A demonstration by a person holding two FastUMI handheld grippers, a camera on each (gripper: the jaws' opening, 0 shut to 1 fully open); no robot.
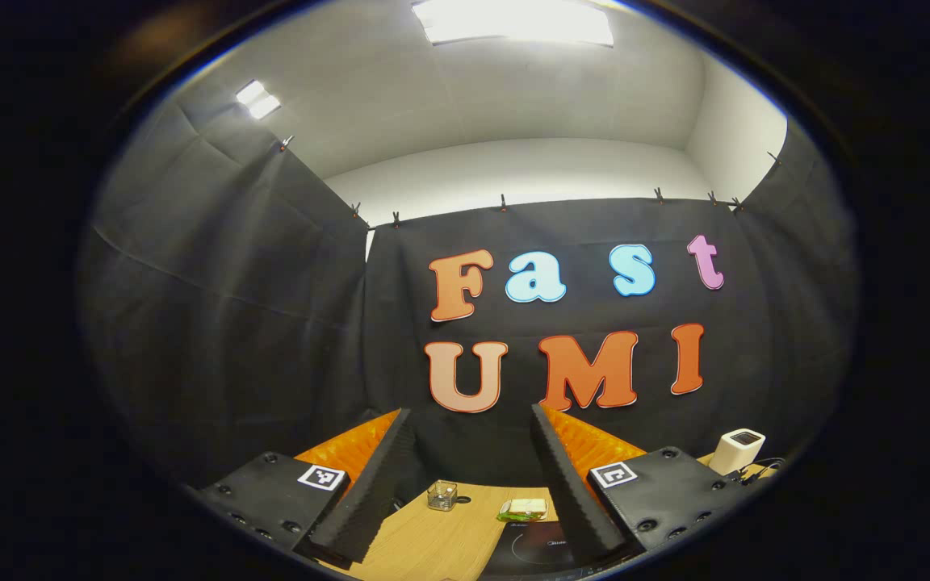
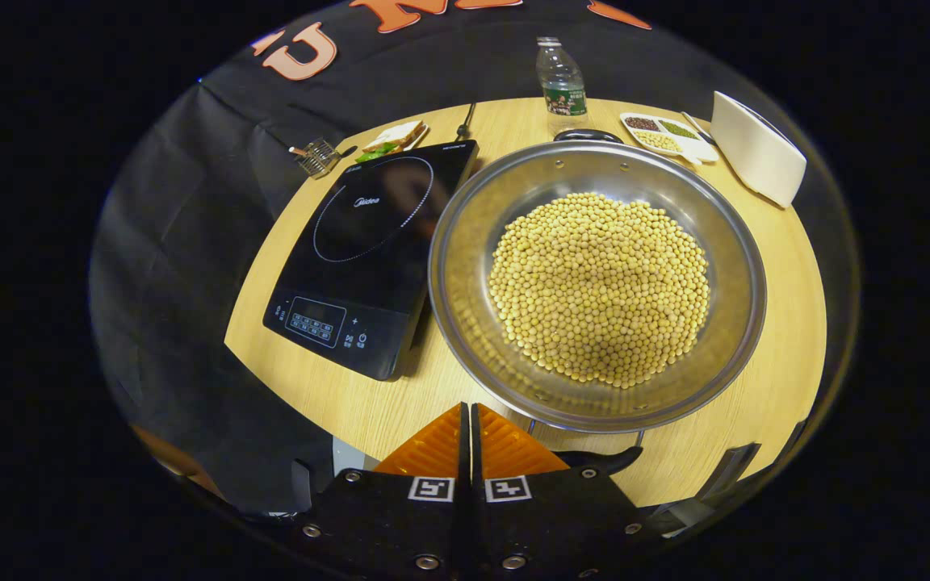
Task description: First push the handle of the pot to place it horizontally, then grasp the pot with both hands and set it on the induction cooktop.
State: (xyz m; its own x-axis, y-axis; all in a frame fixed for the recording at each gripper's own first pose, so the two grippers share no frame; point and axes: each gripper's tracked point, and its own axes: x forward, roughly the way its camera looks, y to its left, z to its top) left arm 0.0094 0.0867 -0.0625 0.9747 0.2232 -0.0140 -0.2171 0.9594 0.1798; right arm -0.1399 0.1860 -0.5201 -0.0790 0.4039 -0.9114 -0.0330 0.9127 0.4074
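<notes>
A: What do we see of the fingers?

B: In the left gripper view, our left gripper (image 1: 471, 476) has its fingers spread wide, holding nothing and touching nothing; it is raised and faces the booth's black cloth wall. In the right gripper view, our right gripper (image 2: 469, 436) has its fingers pressed together with nothing between them, tips just at the near edge of the pot.

A: And the surface and the room?

B: We see a round wooden bench (image 2: 780, 339) against the black cloth, under a pale ceiling with a bright light panel (image 1: 513, 20). The steel pot (image 2: 598, 282), full of soybeans (image 2: 598, 286), sits right of centre. Touching or just beside its left rim lies the black induction cooktop (image 2: 368, 258), bare on top. Further back we see a white box (image 2: 756, 149), a water bottle (image 2: 562, 81), a divided dish of grains (image 2: 667, 133), a sandwich (image 2: 388, 137) and a small wire basket (image 2: 318, 156).

A: Which way does the pot point?

B: One dark handle (image 2: 598, 460) sits at the near rim beside our right fingers, another (image 2: 586, 135) at the far rim, so its long axis runs from us toward the bottle.
</notes>
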